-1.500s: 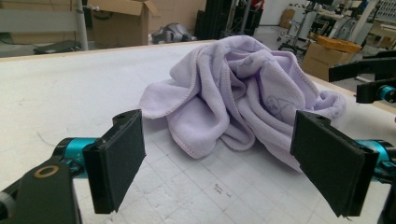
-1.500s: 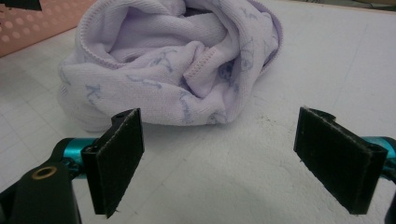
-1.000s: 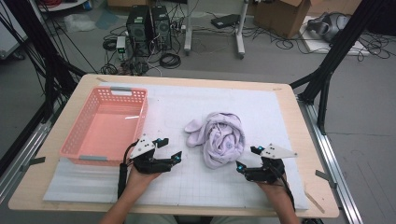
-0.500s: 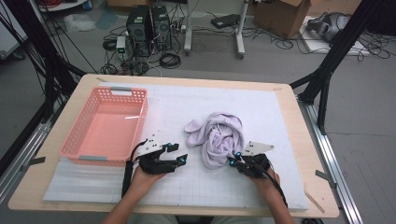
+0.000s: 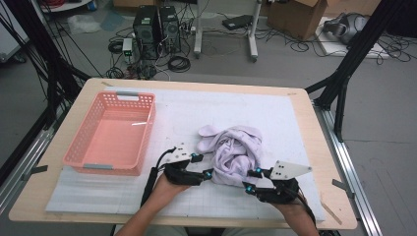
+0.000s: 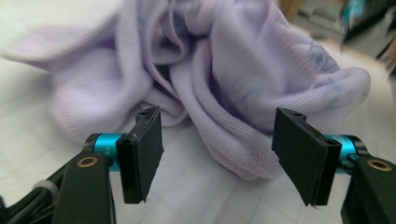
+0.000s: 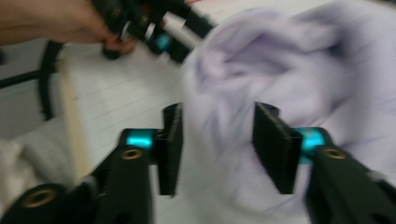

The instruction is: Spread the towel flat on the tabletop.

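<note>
- Lavender garment [image 5: 233,152]: it lies crumpled in a soft heap on the white mat [image 5: 196,110], right of centre and toward your edge of the table [image 5: 64,194], well apart from the pink basket [image 5: 110,132] at the left, which stands empty.
- Left gripper [image 5: 209,173]: you hold it low over the mat, pointing right at the near-left hem of the heap. In the left gripper view its jaws have just been opening and stand wide, a rolled fold of ribbed cloth between them, but the pads [image 6: 142,151] touch nothing.
- To do this step well, I judge you should push a little deeper so one thick fold sits fully between the pads before you close; a bite on the very edge looks likely to slip.
- Left hand [image 5: 164,184]: your forearm comes in from the bottom edge, wrist nearly level, the cable looping back along it.
- Right gripper [image 5: 252,179]: it sits at the near-right corner of the heap, aimed up and left into the cloth. In the right gripper view its jaws have just been opening and stand partly apart with cloth bunched between them; the picture is too blurred to say whether the pads [image 7: 275,149] press on it.
- Take hold at a spot well apart from the left one, so the garment can spread between the two grips rather than lift as a lump.
- Right hand [image 5: 290,206]: it is tucked close to the near table edge, wrist low, the grey plate [image 5: 290,169] on top tilted to the right.
</note>
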`<state>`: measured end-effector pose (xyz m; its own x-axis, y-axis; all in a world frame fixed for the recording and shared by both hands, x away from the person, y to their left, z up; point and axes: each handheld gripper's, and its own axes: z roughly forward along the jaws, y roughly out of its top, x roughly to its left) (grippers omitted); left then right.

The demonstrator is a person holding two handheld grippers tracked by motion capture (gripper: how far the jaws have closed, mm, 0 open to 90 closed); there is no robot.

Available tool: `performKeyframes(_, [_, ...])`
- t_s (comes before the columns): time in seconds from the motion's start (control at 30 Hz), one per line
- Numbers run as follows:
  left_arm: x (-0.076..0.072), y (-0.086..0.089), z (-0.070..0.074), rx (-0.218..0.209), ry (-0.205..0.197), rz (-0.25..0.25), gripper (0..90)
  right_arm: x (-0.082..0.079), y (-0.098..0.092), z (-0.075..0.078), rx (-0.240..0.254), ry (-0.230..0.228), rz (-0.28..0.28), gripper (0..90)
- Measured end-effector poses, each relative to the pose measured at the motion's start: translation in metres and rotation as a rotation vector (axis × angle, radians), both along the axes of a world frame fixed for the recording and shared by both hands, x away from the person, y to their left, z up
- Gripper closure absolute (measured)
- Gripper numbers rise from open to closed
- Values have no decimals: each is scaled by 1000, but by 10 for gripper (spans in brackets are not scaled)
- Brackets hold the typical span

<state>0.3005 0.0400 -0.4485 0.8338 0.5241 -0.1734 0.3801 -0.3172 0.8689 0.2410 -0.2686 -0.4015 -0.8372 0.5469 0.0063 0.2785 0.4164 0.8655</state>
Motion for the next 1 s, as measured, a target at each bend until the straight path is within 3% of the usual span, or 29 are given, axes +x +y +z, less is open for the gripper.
performKeyframes(0.03, [1,-6,0,36,12,-8,337,2,-2,4,-22,-24,-16,465])
performKeyframes(0.13, [4,-16,-1,51,45,-29,409,14,-4,11,-87,-93,-50,453])
performKeyframes(0.17, [5,-18,-1,60,55,-48,468,21,-2,11,-121,-111,-63,448])
performKeyframes(0.23, [5,-19,-1,62,61,-66,679,37,6,5,-190,-109,-113,422])
performKeyframes(0.27, [5,-19,-1,71,48,-70,790,47,9,0,-202,-104,-132,436])
performKeyframes(0.3, [5,-17,0,80,40,-75,812,55,11,-5,-227,-91,-162,478])
performKeyframes(0.33, [4,-14,1,80,28,-72,823,62,13,-11,-271,-76,-206,560])
performKeyframes(0.4, [3,-3,4,66,8,-44,830,69,10,-18,-318,-13,-235,759])
performKeyframes(0.57, [4,37,8,-41,1,70,831,55,-10,-17,-271,90,-243,833])
performKeyframes(0.63, [2,46,12,-58,-32,127,831,45,-17,-16,-230,143,-222,837])
performKeyframes(0.7, [2,53,18,-101,-58,193,831,33,-20,-15,-201,192,-186,839])
performKeyframes(0.8, [5,59,23,-139,-71,254,831,17,-22,-14,-199,238,-126,825])
performKeyframes(0.83, [6,59,23,-140,-71,257,831,13,-22,-12,-202,216,-114,778])
performKeyframes(0.9, [7,58,23,-127,-79,262,831,8,-20,-5,-182,136,-119,603])
performKeyframes(1.0, [8,57,22,-129,-78,266,830,7,-15,11,-89,52,-91,559])
